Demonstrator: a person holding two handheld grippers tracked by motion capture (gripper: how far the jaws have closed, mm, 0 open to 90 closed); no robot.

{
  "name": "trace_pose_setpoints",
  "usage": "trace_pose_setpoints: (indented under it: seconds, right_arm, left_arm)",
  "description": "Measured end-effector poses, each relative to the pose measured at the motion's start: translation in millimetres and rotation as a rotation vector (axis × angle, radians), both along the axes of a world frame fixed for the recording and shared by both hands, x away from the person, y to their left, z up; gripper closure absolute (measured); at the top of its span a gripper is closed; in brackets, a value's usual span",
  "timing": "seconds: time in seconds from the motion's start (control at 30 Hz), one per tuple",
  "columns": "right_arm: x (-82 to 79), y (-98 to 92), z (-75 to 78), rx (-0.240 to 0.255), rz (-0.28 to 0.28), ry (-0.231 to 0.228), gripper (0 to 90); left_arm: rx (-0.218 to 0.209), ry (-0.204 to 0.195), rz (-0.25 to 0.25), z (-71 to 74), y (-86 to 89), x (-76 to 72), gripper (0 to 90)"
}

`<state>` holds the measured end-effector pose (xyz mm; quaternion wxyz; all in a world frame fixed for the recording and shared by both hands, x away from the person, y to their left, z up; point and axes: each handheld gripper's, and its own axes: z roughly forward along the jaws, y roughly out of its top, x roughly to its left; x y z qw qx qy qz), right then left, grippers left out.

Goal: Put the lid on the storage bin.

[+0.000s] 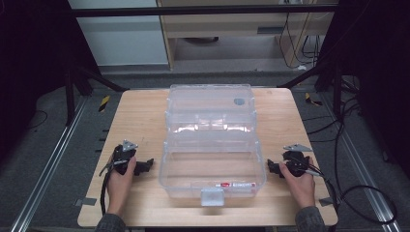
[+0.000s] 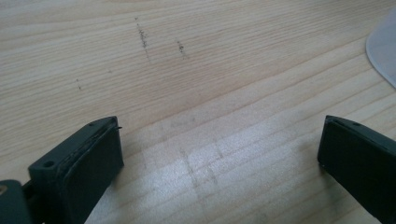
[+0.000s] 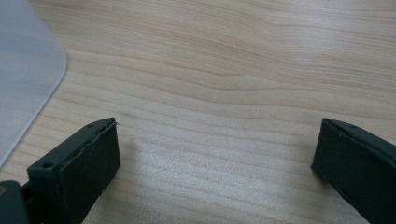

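Flanking the open clear box (image 1: 212,145), the left gripper (image 1: 145,166) and right gripper (image 1: 271,167) rest released; next probably reaching inside.

light: dim room, lit pale wooden tabletop (image 1: 145,116) | glare: clear plastic box (image 1: 211,145) | gripper views: soft sheen, near edges blurred

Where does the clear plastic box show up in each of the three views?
High view: the clear plastic box sits open mid-table, between the two grippers.
Left gripper view: a pale rounded corner of it at the right edge.
Right gripper view: a pale rounded corner at the upper left.
Shared landmark: the wooden table under everything.
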<state>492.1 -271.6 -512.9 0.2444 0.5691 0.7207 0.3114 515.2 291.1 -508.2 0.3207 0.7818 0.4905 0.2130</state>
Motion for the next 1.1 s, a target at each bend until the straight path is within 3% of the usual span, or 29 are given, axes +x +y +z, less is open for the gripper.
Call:
trace_pose_setpoints:
  seconds: [0.1, 0.47, 0.6, 0.7, 0.73, 0.83, 0.9, 0.93, 1.0, 1.1]
  right_arm:
    - [-1.7, 0.0, 0.0, -0.002, 0.002, -0.001, 0.6]
    - [-7.0, -0.9, 0.1, 0.000, 0.034, 0.000, 0.8]
    - [-9.3, -0.3, 0.3, 0.007, 0.037, -0.002, 3.8]
    - [-14.1, -3.3, 2.4, 0.030, 0.052, -0.050, 11.2]
    - [-16.8, -3.6, 4.2, 0.028, 0.044, -0.060, 10.3]
    - [-25.2, -5.5, 16.9, -0.021, 0.078, -0.083, 10.1]
    - [-28.9, -5.6, 22.4, -0.042, 0.086, -0.095, 10.0]
    - [-37.3, -5.6, 34.0, -0.065, 0.099, -0.109, 10.0]
    - [-45.0, -6.1, 44.5, -0.074, 0.121, -0.112, 9.8]
    - [-51.4, -5.6, 54.6, -0.109, 0.156, -0.114, 10.2]
  left_arm:
    - [0.000, -0.001, 0.012, -0.1, -1.5, -3.5, 0.0]
    - [0.005, -0.005, -0.048, 0.0, -4.3, -10.0, 0.0]
    - [0.026, -0.030, -0.070, 1.7, -10.6, -13.4, 2.5]
    - [0.051, -0.045, -0.079, 4.6, -13.1, -16.8, 2.6]
    - [0.061, -0.065, -0.093, 8.1, -13.8, -21.2, 2.8]
    - [0.032, -0.103, -0.117, 16.8, -9.4, -27.7, 2.6]
    - [0.026, -0.109, -0.123, 20.4, -7.1, -29.6, 2.8]
    - [0.035, -0.123, -0.144, 27.5, -3.6, -34.7, 2.8]
    - [0.070, -0.121, -0.167, 34.8, -2.3, -41.0, 2.9]
    - [0.090, -0.120, -0.201, 42.2, -3.4, -48.5, 2.7]
